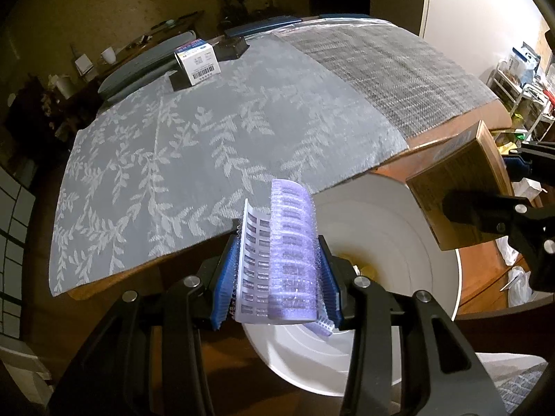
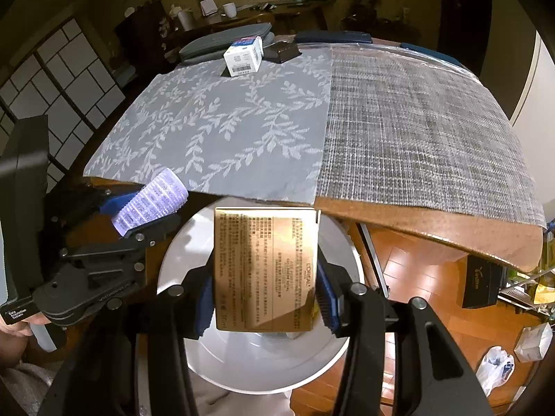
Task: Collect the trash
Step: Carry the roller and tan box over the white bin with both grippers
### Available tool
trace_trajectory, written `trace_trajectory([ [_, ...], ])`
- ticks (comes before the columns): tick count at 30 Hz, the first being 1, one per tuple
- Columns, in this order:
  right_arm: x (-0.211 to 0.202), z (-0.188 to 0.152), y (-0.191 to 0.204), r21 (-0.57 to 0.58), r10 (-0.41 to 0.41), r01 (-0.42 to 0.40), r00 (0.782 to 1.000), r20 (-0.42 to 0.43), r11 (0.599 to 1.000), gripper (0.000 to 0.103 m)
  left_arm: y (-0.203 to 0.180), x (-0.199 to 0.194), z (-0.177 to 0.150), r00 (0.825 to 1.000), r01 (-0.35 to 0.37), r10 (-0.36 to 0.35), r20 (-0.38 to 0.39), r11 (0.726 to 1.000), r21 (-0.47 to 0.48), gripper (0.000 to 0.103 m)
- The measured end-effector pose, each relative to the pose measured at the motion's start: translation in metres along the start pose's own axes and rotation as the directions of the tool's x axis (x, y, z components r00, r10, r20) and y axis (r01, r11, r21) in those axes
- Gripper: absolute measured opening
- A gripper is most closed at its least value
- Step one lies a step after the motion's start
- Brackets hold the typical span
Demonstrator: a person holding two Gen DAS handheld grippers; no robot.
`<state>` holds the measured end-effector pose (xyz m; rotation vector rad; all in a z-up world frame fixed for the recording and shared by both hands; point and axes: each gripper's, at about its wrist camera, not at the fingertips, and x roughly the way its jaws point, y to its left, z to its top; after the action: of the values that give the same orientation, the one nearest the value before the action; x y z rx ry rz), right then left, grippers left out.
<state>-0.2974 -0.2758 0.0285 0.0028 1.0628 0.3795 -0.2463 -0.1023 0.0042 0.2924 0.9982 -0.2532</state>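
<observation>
The table (image 2: 433,228) is the largest thing here, a wooden top with a rounded brown edge, spread with two cloths. The left cloth (image 1: 166,159) is smooth grey fabric woven with pale leafy sprigs; the right mat (image 2: 416,131) is a coarse grey-and-white basket weave.

Below the table's near edge stands a round white bin (image 2: 263,364) with smooth, stepped plastic walls. The wood floor (image 2: 433,312) shows to its right, with a crumpled plastic bag (image 2: 494,364) lying on it.

The right claw (image 2: 265,294) is clamped on a gold box (image 2: 265,270), a flat-sided glossy carton printed with fine dark text, held over the bin's opening. Its blue ribbed pads (image 2: 204,301) press the box's two sides. In the left wrist view the same box (image 1: 458,187) hangs at the right, above the bin's rim (image 1: 447,277).

The left claw (image 1: 277,277) is clamped on a purple hair roller (image 1: 293,253), a bristly cylinder with a curved, slotted plastic sheet beside it, held just over the bin's left side and the table's near edge.

At the table's far left edge a small white carton (image 1: 197,62) with a barcode stands on a dark block, near a black tray (image 1: 232,48).
</observation>
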Motion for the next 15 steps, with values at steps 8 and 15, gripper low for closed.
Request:
trace_trajectory([
  [8,0.004,-0.008,0.003,-0.009,0.01,-0.01,1.0,-0.026,1.0,0.048,-0.003,0.001,-0.008,1.0,-0.006,0.006,-0.018,1.0,0.023,0.044],
  [15,0.009,-0.016,0.005,-0.016,0.005,-0.006,0.999,-0.047,1.0,0.048,-0.006,0.003,-0.014,0.999,-0.007,0.008,-0.038,0.999,0.038,0.044],
])
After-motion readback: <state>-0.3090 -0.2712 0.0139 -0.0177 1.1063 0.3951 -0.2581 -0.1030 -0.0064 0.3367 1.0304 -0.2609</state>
